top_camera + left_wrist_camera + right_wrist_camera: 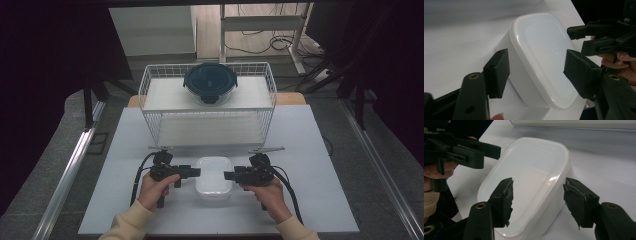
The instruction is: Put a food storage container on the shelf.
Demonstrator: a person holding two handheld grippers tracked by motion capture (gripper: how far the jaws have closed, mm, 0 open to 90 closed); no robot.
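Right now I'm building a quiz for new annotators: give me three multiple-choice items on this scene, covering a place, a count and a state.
1. Where is the white lidded container?
A. On the table between the two grippers
B. On the wire rack
C. On the floor

2. How many containers are in sight?
A. One
B. Two
C. Four

3. How are the left gripper's jaws?
A. Clamped on the lid
B. Open, straddling the container's end
C. Shut on nothing

Answers:
1 A, it sits on the white table between the left gripper and right gripper.
2 B, the white one plus the dark-lidded bowl on the wire rack.
3 B, gaps show beside both pads.
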